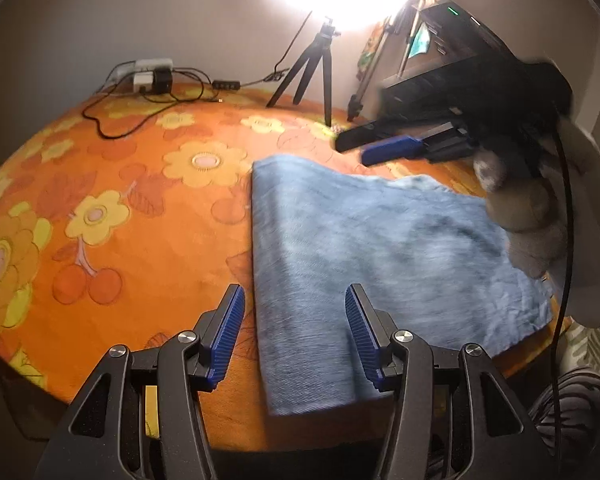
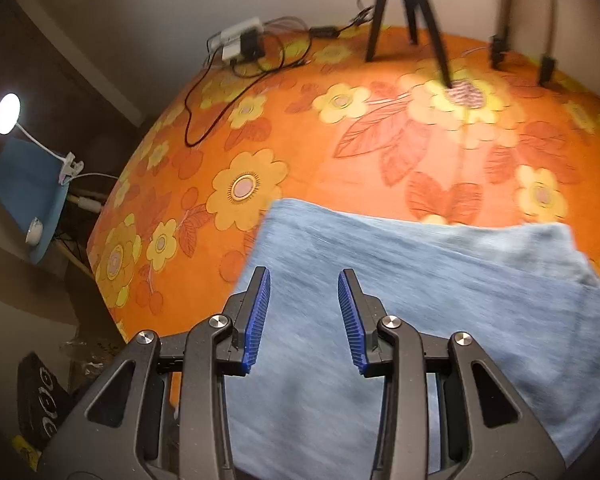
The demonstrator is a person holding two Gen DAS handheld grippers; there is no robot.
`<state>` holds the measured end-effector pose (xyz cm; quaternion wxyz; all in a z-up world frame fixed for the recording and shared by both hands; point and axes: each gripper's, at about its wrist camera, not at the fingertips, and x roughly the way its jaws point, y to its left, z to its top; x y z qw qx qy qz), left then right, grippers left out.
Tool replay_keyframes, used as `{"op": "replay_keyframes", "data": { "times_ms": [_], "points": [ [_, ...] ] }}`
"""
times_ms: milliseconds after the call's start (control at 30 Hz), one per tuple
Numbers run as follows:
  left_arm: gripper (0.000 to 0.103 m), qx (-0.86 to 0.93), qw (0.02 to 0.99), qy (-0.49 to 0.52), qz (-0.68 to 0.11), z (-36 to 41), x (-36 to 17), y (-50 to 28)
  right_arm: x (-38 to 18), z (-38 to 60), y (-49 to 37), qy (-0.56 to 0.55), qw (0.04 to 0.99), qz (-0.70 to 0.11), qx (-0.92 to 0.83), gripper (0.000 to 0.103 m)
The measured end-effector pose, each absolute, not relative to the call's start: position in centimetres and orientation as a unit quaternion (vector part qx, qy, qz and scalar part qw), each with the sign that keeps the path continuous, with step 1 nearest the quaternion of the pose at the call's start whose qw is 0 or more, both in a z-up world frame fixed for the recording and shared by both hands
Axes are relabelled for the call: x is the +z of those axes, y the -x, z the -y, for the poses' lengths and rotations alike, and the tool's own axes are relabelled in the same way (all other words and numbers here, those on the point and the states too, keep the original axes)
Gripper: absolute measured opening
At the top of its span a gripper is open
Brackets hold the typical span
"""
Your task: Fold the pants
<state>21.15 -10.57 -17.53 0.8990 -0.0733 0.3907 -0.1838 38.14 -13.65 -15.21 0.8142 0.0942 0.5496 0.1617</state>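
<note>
With both tongs (image 1: 295, 330) (image 2: 304, 312) parted and empty over the folded pants (image 1: 380, 248), lower onto the near edge at lower frame, grip evenly, fold across the orange worktop (image 1: 132, 184).

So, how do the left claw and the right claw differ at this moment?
The left claw stands wider open than the right claw. The left claw straddles the left edge of the folded blue pants, with one finger over the orange tablecloth; the right claw has both fingers over the pants. Both are empty, with blue ribbed pads.
</note>
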Motion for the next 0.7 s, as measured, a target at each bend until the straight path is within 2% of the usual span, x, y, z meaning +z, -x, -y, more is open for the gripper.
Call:
{"op": "replay_keyframes", "data": {
  "times_ms": [300, 567, 600, 667, 700],
  "points": [
    [0.051, -0.18, 0.894, 0.078, -0.402, 9.5, -19.7, -21.2, -18.1, 7.2, -41.1, -0.048, 0.784, -0.591, 0.183, 0.037],
    [0.051, -0.188, 0.894, 0.085, -0.399, 9.1, -19.6, -21.3, -20.7, 4.1, -43.0, 0.024, 0.764, -0.633, 0.121, 0.037],
    [0.051, -0.188, 0.893, 0.088, -0.399, 9.1, -19.6, -21.3, -20.8, 3.7, -43.1, 0.036, 0.763, -0.635, 0.117, 0.039],
    [0.051, -0.19, 0.893, 0.091, -0.399, 9.0, -19.6, -21.3, -20.9, 2.9, -43.4, 0.047, 0.76, -0.638, 0.117, 0.049],
    [0.051, -0.19, 0.893, 0.092, -0.398, 8.9, -19.6, -21.3, -21.0, 2.7, -43.5, 0.049, 0.758, -0.64, 0.115, 0.05]
  ]
}}
